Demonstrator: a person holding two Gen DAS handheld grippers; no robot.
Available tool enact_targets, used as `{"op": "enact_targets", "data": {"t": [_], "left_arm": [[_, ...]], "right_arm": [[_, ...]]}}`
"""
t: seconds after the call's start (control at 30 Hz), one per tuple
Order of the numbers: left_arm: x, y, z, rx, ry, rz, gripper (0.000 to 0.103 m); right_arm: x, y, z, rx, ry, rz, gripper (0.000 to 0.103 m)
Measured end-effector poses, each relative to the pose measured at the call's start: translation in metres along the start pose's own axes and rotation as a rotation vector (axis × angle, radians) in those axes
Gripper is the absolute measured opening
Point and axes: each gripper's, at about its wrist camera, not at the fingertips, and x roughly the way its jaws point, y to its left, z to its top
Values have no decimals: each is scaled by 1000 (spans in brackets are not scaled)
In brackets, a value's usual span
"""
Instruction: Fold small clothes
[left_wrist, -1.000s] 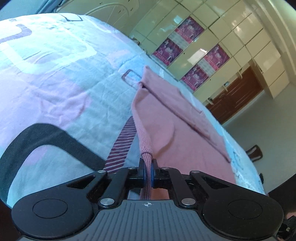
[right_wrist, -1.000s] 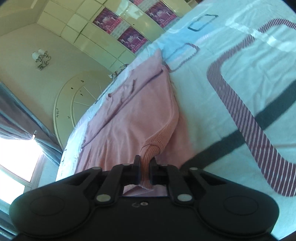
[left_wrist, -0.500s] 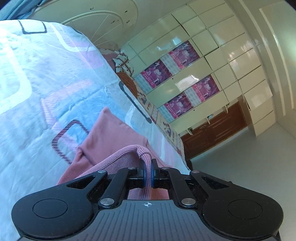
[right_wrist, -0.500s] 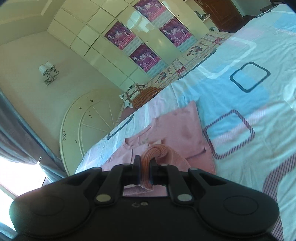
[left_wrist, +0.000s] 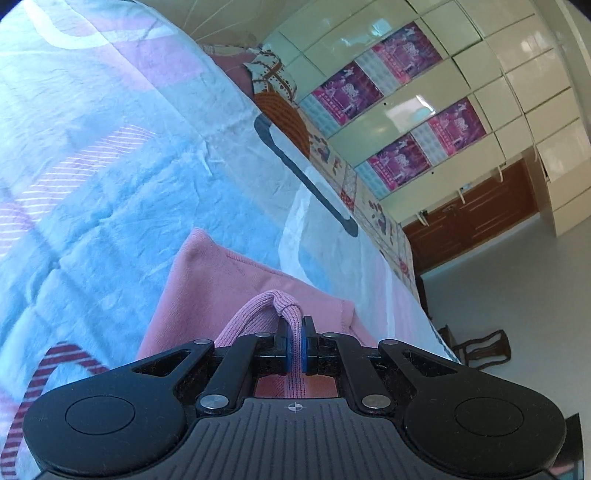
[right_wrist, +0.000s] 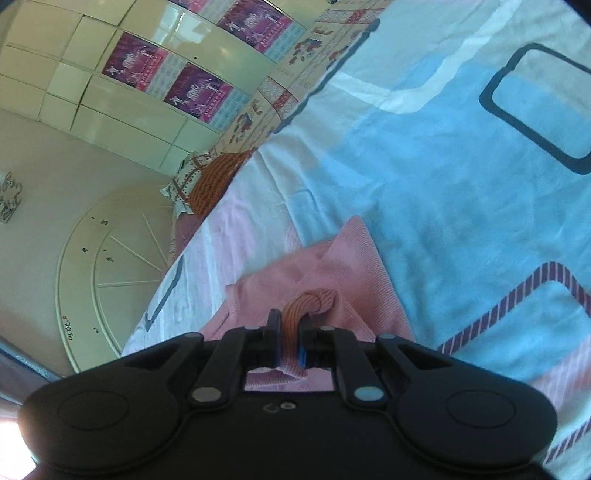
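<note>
1. Left gripper (left_wrist: 294, 345): its 2 blue-padded jaws are pressed together on a ribbed hem of the pink garment (left_wrist: 221, 280); the pinched band loops up and over the jaw tips before dropping back toward the fabric below.
2. Right gripper (right_wrist: 290, 341): its 2 jaws are likewise clamped on a ribbed band of the same pink garment (right_wrist: 332, 266), which bunches into a small knot-like fold just beyond the jaw tips.
3. Pink garment: it lies on the bedspread (left_wrist: 110, 166), with 1 flat layer spread on the cover and the gripped hem raised above that layer in both views. In the left wrist view a corner of the garment points away from the gripper; in the right wrist view a ribbed-edged corner does the same.
4. Bedspread (right_wrist: 461, 184): light blue with white and pale pink patches, dark rounded-rectangle outlines and striped maroon outlines. It surrounds the garment on all visible sides.
5. Patterned pillow (left_wrist: 275, 92): at the far end of the bedspread from the garment, well apart from it, with an orange checked panel; also seen in the right wrist view (right_wrist: 210, 177).
6. Wall cabinets (left_wrist: 461, 74): cream panels with purple posters (left_wrist: 395, 55), beyond the far edge of the bedspread.
7. Rounded headboard (right_wrist: 110, 258): cream, beside the pillow end of the bedspread.
</note>
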Motion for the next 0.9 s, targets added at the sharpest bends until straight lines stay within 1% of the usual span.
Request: {"op": "enact_targets", "data": {"t": [0.03, 0.07, 0.1, 0.13, 0.17, 0.2, 0.23, 0.27, 0.3, 0.37, 0.43, 0.5, 0.53, 0.63, 0.67, 0.7, 0.73, 0.77, 0.8, 0.83, 0.87, 0.9], "left_arm": [[7, 2, 3, 3, 1, 2, 4], [13, 3, 6, 7, 7, 16, 6], [18, 4, 9, 6, 12, 19, 10], [20, 4, 12, 10, 6, 20, 26], [20, 2, 13, 35, -11, 25, 47], [19, -2, 14, 81, -41, 48, 58], [18, -6, 16, 131, -64, 74, 68], [17, -10, 18, 178, -72, 74, 68], [17, -13, 20, 225, -67, 66, 68], [23, -23, 22, 358, -37, 73, 68], [33, -35, 21, 539, -10, 122, 68], [44, -45, 19, 683, 14, 164, 68], [51, -49, 18, 738, 29, 174, 68], [65, -58, 14, 834, 67, 179, 68], [69, -60, 11, 862, 79, 188, 64], [75, -61, 8, 883, 94, 205, 59], [75, -60, 3, 879, 106, 208, 46], [74, -60, 3, 856, 101, 194, 30], [70, -59, 2, 838, 81, 188, 12], [66, -60, 0, 831, 48, 183, 8], [56, -59, -1, 812, -19, 170, 8], [42, -56, -1, 769, -110, 139, 8]], "right_arm": [[8, -4, 1, 11, 6, 3, 11], [13, -7, 2, 23, 4, 22, 17], [15, -9, 3, 22, -15, 34, 33], [13, -10, 4, 16, -58, 28, 48], [9, -10, 4, 13, -103, 16, 79], [2, -10, 6, 0, -149, 15, 73], [0, -9, 7, -17, -161, 28, 65], [1, -9, 9, -35, -147, 35, 50], [1, -7, 9, -63, -134, 29, 42], [3, 5, 7, -189, -127, -26, 42], [8, 17, 3, -313, -108, -80, 45], [16, 28, -4, -431, -92, -136, 50], [20, 33, -7, -480, -77, -156, 50], [35, 41, -15, -586, -36, -207, 48], [39, 45, -20, -622, -21, -229, 47], [43, 47, -24, -658, -8, -252, 37], [48, 50, -28, -696, 3, -278, 32], [51, 53, -31, -731, 5, -296, 26], [53, 59, -34, -757, 2, -299, 13], [52, 62, -36, -769, -1, -295, 11], [52, 64, -35, -768, -10, -287, 10], [46, 66, -35, -773, -51, -274, 10]]}}
